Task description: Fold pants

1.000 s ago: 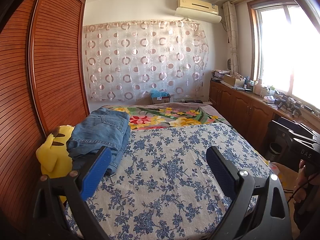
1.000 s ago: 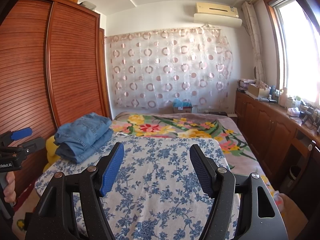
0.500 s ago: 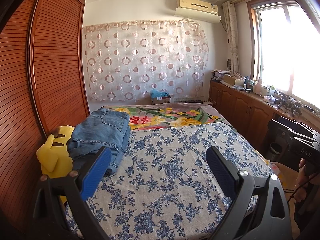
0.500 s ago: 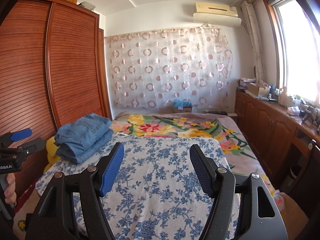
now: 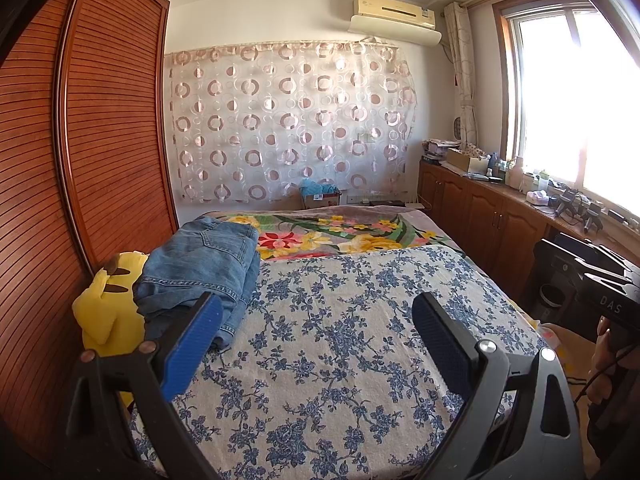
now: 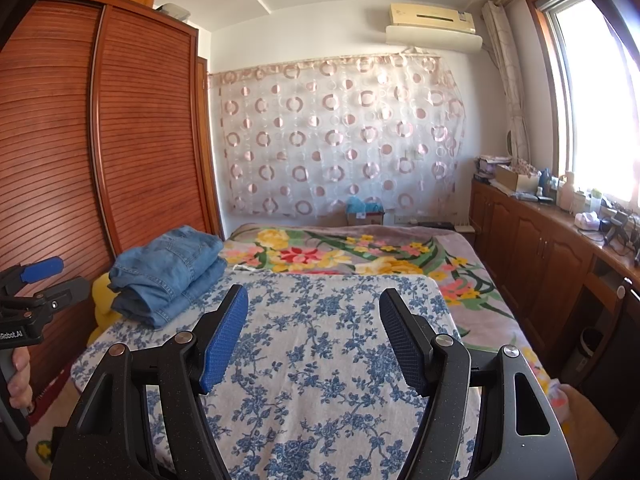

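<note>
Only left wrist view shows yellow plush (image 5: 106, 312) beside folded jeans (image 5: 200, 272)

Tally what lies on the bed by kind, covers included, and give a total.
Folded jeans: 1
Yellow plush toy: 1, at the bed's edge beside the jeans
Blue floral cover: 1
Flowered blanket: 1
Total: 4

A yellow plush toy (image 5: 106, 312) lies between the wooden wardrobe (image 5: 104, 128) and the floral bedspread (image 5: 340, 340).
</note>
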Motion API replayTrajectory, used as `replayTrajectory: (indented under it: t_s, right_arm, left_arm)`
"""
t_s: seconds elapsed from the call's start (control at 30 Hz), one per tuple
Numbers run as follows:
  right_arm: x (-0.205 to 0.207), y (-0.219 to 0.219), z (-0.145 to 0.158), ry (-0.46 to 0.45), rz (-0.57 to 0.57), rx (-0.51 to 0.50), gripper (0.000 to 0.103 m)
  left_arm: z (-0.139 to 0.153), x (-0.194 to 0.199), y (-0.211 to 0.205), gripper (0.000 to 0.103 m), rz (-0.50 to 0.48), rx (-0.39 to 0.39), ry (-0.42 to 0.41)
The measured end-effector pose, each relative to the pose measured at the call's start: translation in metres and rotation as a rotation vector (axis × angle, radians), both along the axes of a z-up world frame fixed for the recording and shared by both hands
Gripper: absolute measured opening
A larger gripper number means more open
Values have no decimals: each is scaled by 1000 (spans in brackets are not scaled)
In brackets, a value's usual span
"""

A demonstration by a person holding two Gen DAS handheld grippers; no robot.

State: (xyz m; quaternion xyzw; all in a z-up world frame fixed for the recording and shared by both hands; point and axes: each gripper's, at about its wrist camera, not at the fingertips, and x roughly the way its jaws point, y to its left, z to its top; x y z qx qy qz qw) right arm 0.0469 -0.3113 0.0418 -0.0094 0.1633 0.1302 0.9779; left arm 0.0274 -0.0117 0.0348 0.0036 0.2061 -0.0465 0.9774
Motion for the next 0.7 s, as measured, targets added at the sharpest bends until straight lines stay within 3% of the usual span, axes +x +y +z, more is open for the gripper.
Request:
replayTrajectory:
  t_s: [0.7]
  right_arm:
    - [1, 0, 0, -1, -2, 0, 70]
  left_arm:
    - [0, -1, 1, 96, 0, -1, -1]
